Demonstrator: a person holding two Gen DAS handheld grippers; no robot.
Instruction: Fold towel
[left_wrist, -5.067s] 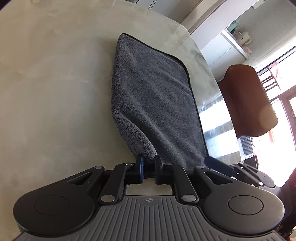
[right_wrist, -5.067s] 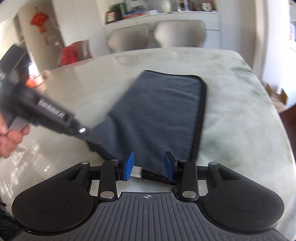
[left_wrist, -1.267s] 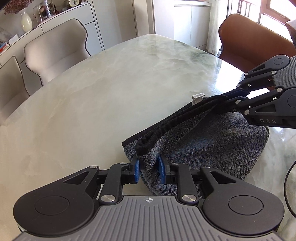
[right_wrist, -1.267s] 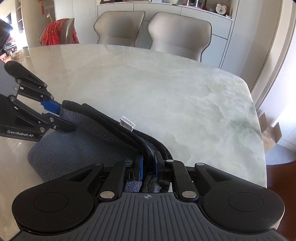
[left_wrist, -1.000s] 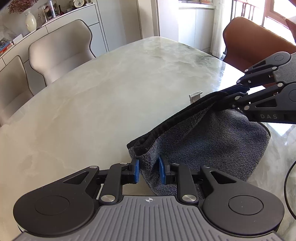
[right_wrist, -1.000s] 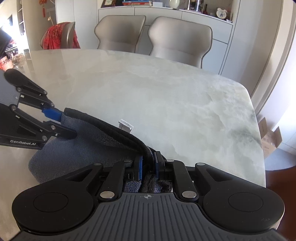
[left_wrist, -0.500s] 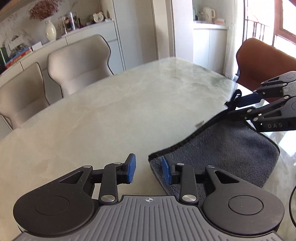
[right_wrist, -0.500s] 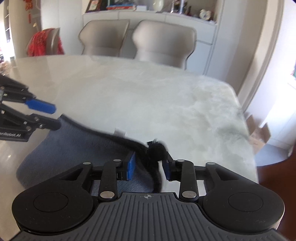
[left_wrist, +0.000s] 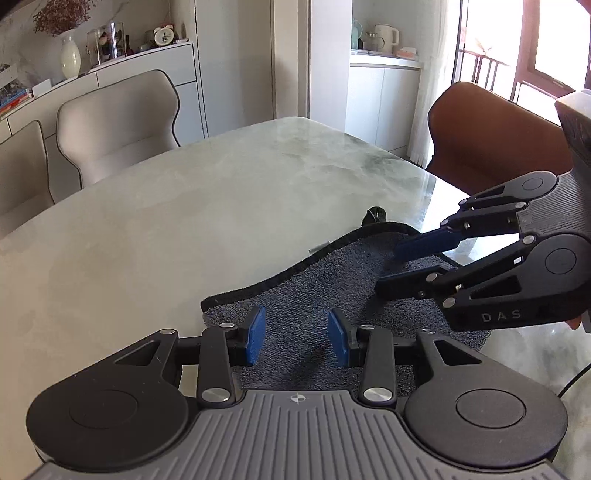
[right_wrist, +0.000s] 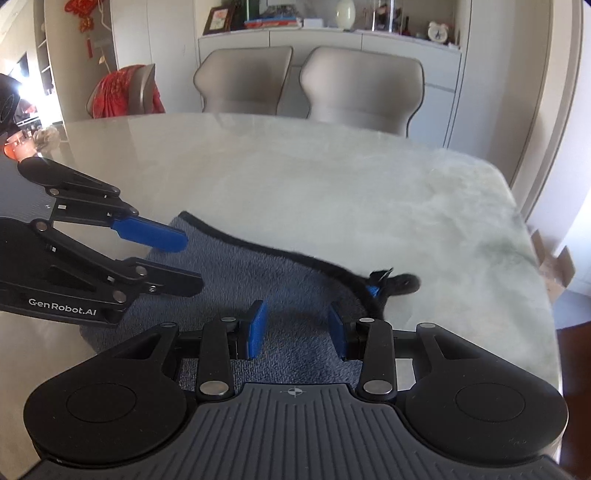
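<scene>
Towel (left_wrist: 317, 291) lies folded on the marble table (left_wrist: 184, 229), grey pile up, black-trimmed edge on the side away from both tools. Left gripper (left_wrist: 297, 334): jaws have just been opening, blue pads apart, nothing pinched; towel sits flat on the table below and ahead of the gap, near corner of the trim just ahead of the left pad. Right gripper (right_wrist: 297, 330): pads also apart, nothing clamped; towel is under the gap, trim runs past the right pad to a bunched corner with a small loop and tag just ahead-right of that pad. From the left wrist view the right gripper (left_wrist: 393, 267) comes in from the right, its two blue fingers spread over the far end of the towel; whether the lower finger touches the pile I cannot tell. From the right wrist view the left gripper (right_wrist: 190, 260) comes in from the left, fingers spread over the other end, upper finger clear of the cloth. Beige chairs (right_wrist: 306, 85) stand past the table's far edge, a brown chair (left_wrist: 491, 140) ahead-right of the left tool.
</scene>
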